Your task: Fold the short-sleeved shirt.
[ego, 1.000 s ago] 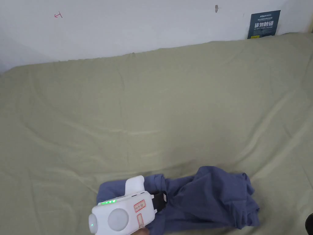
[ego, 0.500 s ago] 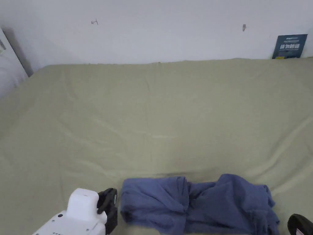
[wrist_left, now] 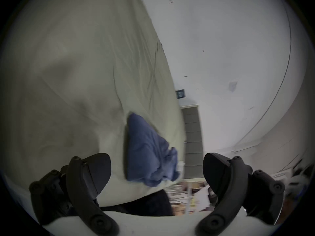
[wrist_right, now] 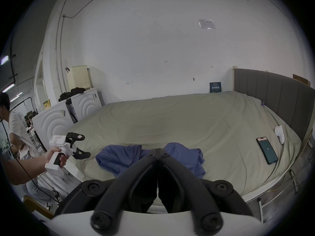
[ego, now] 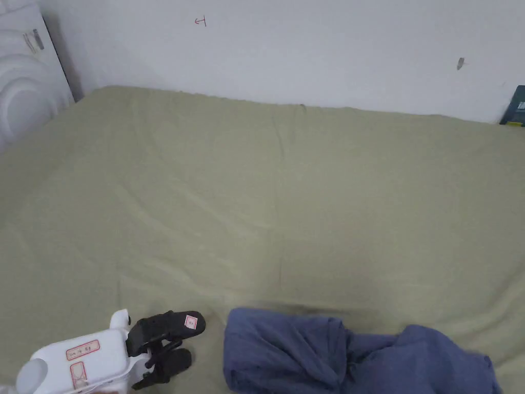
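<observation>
Right now your left gripper (ego: 177,341) hangs with jaws spread wide just beside the bunched blue shirt (ego: 328,354) at the bed (ego: 256,195) near edge, likely readying a grab, while your right gripper (wrist_right: 158,152), jaws pressed together and empty, waits short of it.

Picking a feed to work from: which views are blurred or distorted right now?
Head view: sharp, even light, blue shirt cut off at the bottom edge. Left gripper view: fisheye, tilted, motion-smeared around the shirt. Right gripper view: fisheye but crisp, its shut right gripper overlapping the shirt's middle.
</observation>
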